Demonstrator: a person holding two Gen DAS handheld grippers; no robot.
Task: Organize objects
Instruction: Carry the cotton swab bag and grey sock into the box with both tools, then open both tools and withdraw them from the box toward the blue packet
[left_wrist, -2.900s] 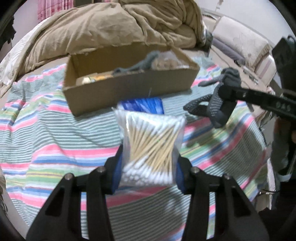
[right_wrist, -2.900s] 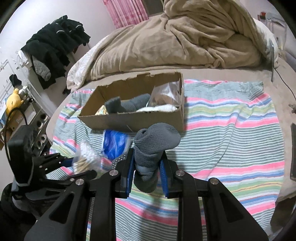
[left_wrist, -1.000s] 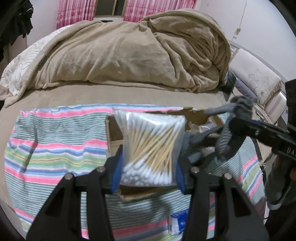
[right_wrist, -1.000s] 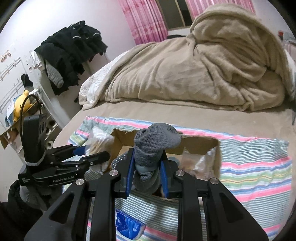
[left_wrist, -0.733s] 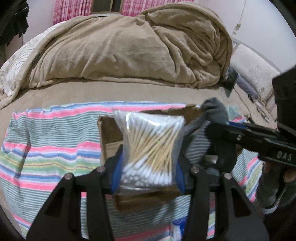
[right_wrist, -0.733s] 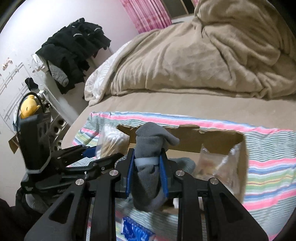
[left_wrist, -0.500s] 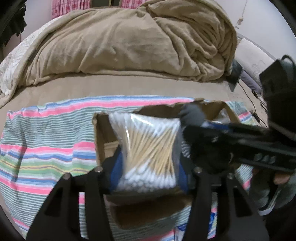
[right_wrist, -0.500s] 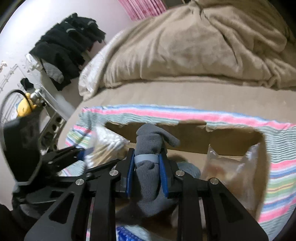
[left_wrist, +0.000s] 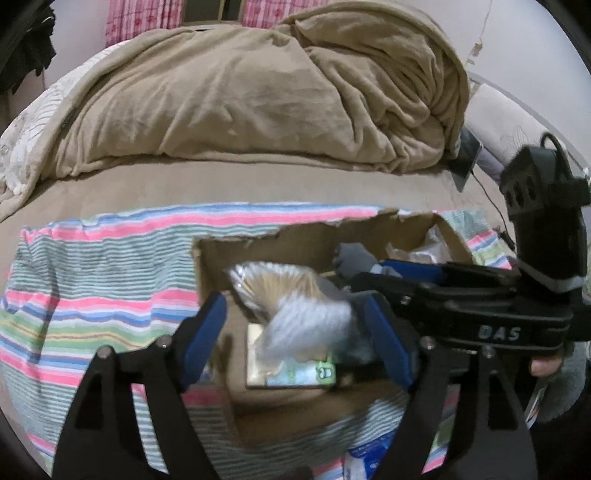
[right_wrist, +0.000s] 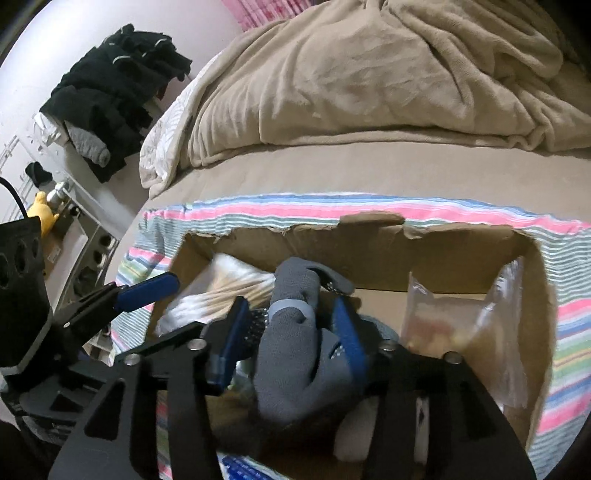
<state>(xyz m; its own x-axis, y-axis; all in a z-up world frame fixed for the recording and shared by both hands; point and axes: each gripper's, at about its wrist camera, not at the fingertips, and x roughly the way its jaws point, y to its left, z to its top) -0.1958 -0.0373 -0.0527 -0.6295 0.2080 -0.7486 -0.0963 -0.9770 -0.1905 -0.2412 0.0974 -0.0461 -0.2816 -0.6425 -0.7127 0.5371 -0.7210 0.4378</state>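
Both tongs have opened since half a second ago: then each clenched its load above the cardboard box (right_wrist: 424, 254), now the blue pads stand apart and the loads are slipping free.

Largest in view is the bed (left_wrist: 229, 188), its tan duvet (left_wrist: 258, 92) heaped at the back and a striped blanket (left_wrist: 88, 277) spread in front. On that blanket sits the box, open-topped with a torn rim.

Over its left half hover the left tongs (left_wrist: 295, 328), released; the bag of cotton swabs (left_wrist: 291, 306) shows blurred between the spread pads, tilted and apparently dropping into the box, touching neither pad as far as the blur allows. Beside them, over the middle of the box, are the right tongs (right_wrist: 291, 328), also spread. The grey glove (right_wrist: 299, 332) sags between the pads; whether it touches either one I cannot tell.

Already inside lie a clear plastic bag (right_wrist: 465, 325) against the right wall and a small flat packet (left_wrist: 291, 365) on the floor of the box. A blue packet (left_wrist: 373, 454) lies on the blanket outside the near wall.

By my reading the task is well along: swabs and glove are as good as delivered, and the blue packet looks like the one visible item left to gather.
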